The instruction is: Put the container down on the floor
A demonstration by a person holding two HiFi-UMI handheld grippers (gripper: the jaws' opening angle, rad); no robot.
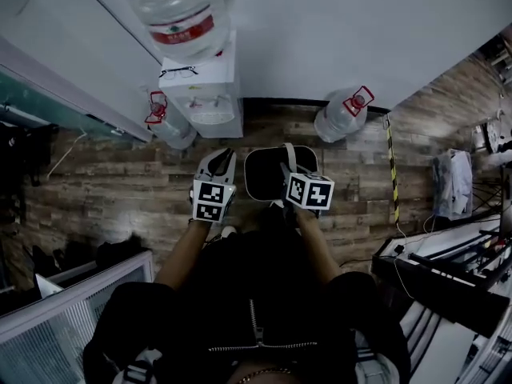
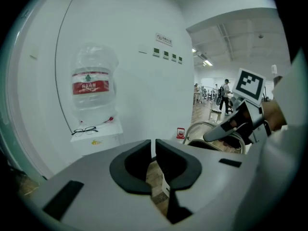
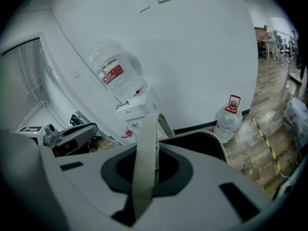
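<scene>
Container [image 1: 268, 174] hanging from right claw [image 3: 147, 170], handle strap [image 3: 149, 129] between its jaws

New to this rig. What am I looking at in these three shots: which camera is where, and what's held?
There is no robot here. A person holds a two-jaw gripper in each hand. The head view comes from a camera on the person's head, looking steeply down. The left and right gripper views come from a camera riding on each gripper, looking along its jaws. The marker cubes are part of the grippers.

The right gripper is shut on the pale handle of a dark container. I can't tell whether the container touches the wood floor. The left gripper is empty, with its jaws together.

Ahead is a water dispenser with glasses on top. Two bottles stand on the floor beside it.
</scene>
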